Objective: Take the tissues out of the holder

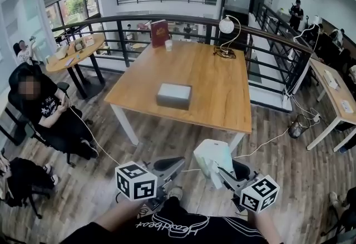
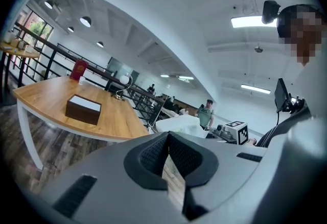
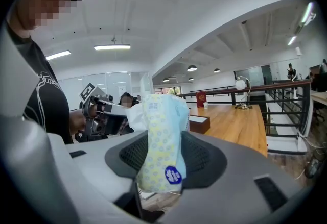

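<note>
The tissue holder (image 1: 174, 95), a dark box with a white top, stands in the middle of the wooden table (image 1: 222, 87); it also shows in both gripper views (image 2: 83, 109) (image 3: 198, 124). My right gripper (image 1: 218, 169) is held well short of the table, shut on a soft pack of tissues (image 1: 211, 155) in a dotted wrapper with a blue sticker (image 3: 162, 141). My left gripper (image 1: 176, 163) hovers beside it, its pads (image 2: 153, 151) closed together with nothing between them. The white pack (image 2: 179, 125) is seen past the left jaws.
A red book (image 1: 159, 33), a cup (image 1: 168, 44) and a desk lamp (image 1: 227, 26) stand at the table's far end, in front of a black railing (image 1: 267, 34). A person sits on a chair (image 1: 47, 109) at the left, beyond a round table (image 1: 72, 54). Cables (image 1: 272, 137) run over the floor.
</note>
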Available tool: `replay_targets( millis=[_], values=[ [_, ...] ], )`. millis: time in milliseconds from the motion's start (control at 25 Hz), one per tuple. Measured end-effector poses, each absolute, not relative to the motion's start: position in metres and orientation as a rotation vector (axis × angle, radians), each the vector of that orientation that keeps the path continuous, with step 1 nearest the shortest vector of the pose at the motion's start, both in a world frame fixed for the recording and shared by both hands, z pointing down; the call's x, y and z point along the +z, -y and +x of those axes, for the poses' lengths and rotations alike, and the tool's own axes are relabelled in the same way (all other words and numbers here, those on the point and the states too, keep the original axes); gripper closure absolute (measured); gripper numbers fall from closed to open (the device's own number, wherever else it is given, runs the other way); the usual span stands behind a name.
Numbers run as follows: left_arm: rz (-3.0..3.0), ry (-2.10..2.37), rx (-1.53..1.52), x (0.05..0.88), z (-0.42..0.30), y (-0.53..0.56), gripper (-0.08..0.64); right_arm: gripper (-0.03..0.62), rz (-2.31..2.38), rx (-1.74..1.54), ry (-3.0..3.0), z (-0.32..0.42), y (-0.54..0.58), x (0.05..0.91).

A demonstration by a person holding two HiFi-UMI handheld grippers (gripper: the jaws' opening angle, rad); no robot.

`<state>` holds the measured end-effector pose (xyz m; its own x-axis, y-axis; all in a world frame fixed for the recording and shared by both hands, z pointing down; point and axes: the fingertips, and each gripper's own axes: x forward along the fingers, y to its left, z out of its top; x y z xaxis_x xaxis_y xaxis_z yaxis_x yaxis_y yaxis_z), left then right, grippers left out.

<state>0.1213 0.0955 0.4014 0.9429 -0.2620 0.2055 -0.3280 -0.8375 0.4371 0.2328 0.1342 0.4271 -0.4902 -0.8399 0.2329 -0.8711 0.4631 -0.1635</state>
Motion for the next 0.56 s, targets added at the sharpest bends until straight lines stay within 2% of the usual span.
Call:
replay_targets(
  millis=[560],
  values=[
    [2.63, 0.447, 0.176, 0.399, 0.104, -0.098, 0.548, 0.396, 1.497, 0.37, 2.584, 0.214, -0.128, 0.426]
  ],
)
